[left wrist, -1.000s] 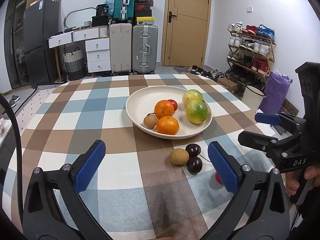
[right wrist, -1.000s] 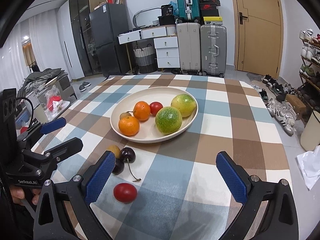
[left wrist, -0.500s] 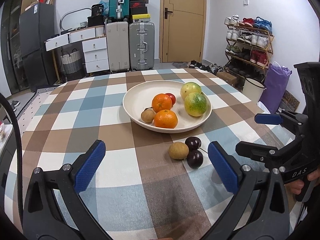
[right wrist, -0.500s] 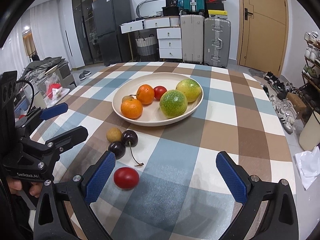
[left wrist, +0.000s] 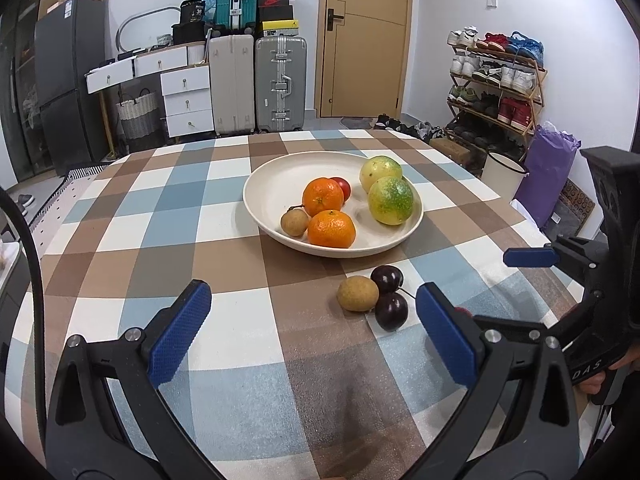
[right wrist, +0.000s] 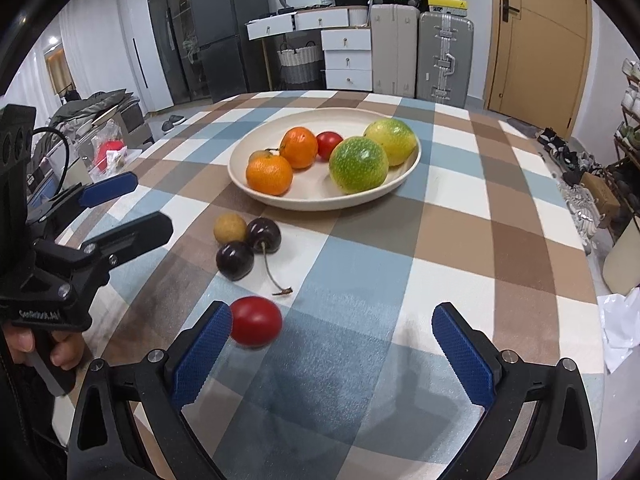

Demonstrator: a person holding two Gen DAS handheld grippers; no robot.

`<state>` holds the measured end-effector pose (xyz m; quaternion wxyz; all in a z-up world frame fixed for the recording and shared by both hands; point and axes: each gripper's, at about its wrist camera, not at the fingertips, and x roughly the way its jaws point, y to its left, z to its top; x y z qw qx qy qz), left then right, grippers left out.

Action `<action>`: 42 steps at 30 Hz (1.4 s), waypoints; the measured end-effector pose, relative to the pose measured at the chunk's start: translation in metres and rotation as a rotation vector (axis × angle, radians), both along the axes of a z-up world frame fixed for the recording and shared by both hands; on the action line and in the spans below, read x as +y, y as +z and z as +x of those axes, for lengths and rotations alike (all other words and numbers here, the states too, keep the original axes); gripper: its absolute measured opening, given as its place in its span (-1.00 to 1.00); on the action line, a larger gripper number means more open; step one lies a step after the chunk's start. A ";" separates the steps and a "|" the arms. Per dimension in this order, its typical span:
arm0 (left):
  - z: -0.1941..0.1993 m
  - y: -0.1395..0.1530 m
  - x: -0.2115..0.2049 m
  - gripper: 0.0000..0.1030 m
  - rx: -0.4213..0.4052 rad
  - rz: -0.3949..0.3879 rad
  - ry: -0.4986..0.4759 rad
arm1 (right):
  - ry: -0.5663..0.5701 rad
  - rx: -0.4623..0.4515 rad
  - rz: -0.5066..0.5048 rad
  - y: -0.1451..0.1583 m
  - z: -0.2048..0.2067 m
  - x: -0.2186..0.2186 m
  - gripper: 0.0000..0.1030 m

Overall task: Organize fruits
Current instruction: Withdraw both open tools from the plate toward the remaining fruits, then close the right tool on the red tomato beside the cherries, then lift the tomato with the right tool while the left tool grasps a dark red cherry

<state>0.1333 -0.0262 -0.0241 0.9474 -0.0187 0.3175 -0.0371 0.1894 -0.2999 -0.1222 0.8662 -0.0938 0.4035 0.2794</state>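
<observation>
My right tongs [right wrist: 332, 344] gaping, empty, round glossy red tomato [right wrist: 256, 321] beside the ribbed blue pad, left tongs [left wrist: 314, 330] equally wide (nothing held), smooth cream plate [right wrist: 320, 199] on checked table [right wrist: 452, 236].

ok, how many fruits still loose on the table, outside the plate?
4. A tan longan, two dark cherries touching it, and a red tomato beside the right hand-held gripper, whose jaws are open. Nothing seems hidden.

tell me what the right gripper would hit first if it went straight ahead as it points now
Likely bare tablecloth first: the red tomato sits beside its left pad, off the centre line. Further on that line is the fruit plate; depth is uncertain.
</observation>
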 end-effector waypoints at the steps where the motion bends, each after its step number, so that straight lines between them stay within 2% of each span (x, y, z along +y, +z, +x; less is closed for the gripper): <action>1: 0.000 0.000 0.000 0.98 0.002 -0.001 0.000 | 0.010 0.008 -0.002 -0.002 -0.001 0.001 0.98; 6: 0.001 -0.001 0.001 0.98 0.010 -0.007 0.002 | 0.050 0.026 -0.007 -0.006 -0.004 0.007 0.94; 12: 0.002 -0.002 0.001 0.97 0.013 -0.007 0.001 | 0.075 0.045 -0.016 -0.011 -0.004 0.016 0.56; 14: 0.003 -0.003 0.001 0.98 0.016 -0.009 0.000 | 0.088 0.051 -0.016 -0.012 -0.005 0.019 0.52; 22: 0.005 -0.006 0.001 0.98 0.027 -0.013 0.001 | 0.138 0.049 -0.029 -0.014 -0.010 0.029 0.10; 33: 0.006 -0.008 0.002 0.97 0.034 -0.017 0.002 | 0.173 0.032 -0.036 -0.013 -0.016 0.034 -0.36; 42: 0.006 -0.011 0.001 0.97 0.039 -0.015 0.000 | 0.181 0.012 -0.034 -0.012 -0.019 0.035 -0.36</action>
